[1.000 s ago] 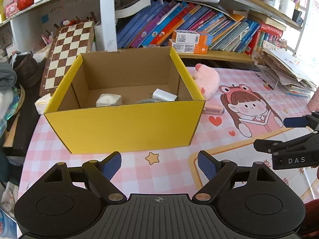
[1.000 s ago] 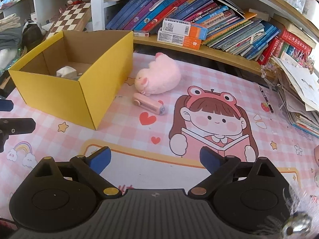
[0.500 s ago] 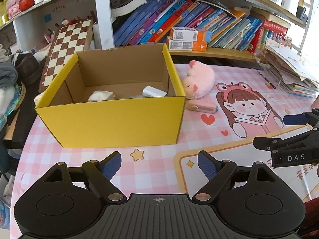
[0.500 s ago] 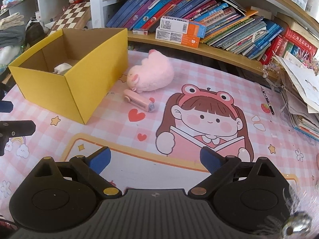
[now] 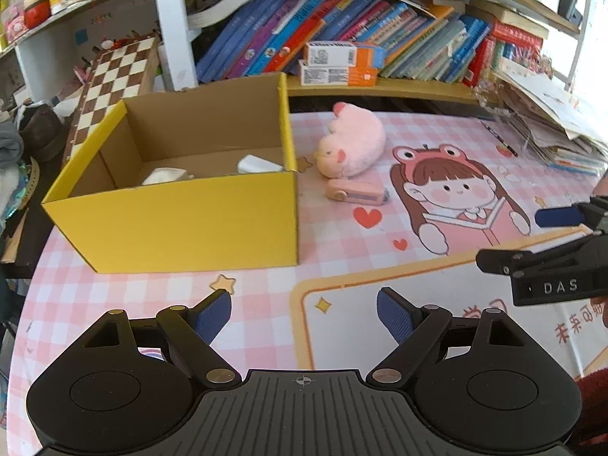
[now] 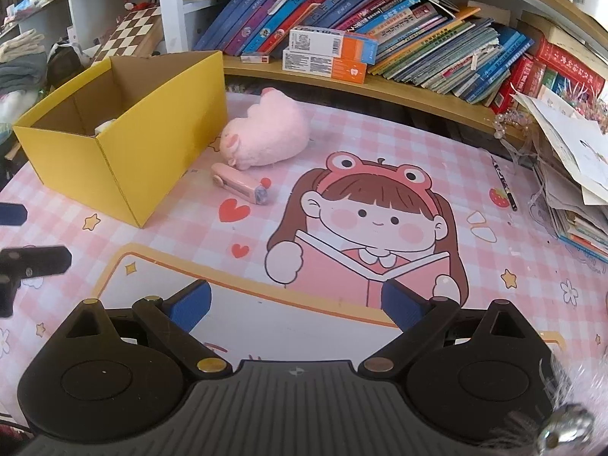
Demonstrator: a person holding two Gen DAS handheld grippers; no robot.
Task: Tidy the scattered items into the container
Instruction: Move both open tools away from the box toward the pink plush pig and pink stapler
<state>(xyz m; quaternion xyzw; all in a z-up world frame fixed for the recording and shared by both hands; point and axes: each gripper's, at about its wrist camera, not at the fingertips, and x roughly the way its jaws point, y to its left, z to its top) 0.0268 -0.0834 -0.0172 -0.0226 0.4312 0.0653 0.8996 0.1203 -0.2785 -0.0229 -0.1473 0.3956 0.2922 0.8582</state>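
From the left wrist view, the left gripper (image 5: pixel 304 313) hovers over the pink checked mat with its jaws wide and nothing between them. Ahead and to the left stands the yellow box (image 5: pixel 182 224), open at the top. Two pale things already lie on its floor: a crumpled white lump (image 5: pixel 165 175) and a white packet (image 5: pixel 256 164). What they are is hard to tell. Outside, just beside the box's right wall, lies a pink plush toy (image 5: pixel 353 146), and touching its near side a small pink gadget (image 5: pixel 355 192). The right gripper (image 5: pixel 562 243) enters at the right edge, empty as far as this view shows.

From the right wrist view, the right gripper (image 6: pixel 296 304) hangs above the printed girl on the mat, jaws wide and empty. The box (image 6: pixel 125 159) sits at the upper left, the plush toy (image 6: pixel 266 133) near its corner, the gadget (image 6: pixel 239 188) in front of the toy. A pencil (image 6: pixel 501 182) lies at the far right of the bench (image 6: pixel 380 129), near a pile of papers (image 6: pixel 570 174).

The task looks partly done: two things are boxed, and at least the toy and the gadget are left, perhaps the pencil too.
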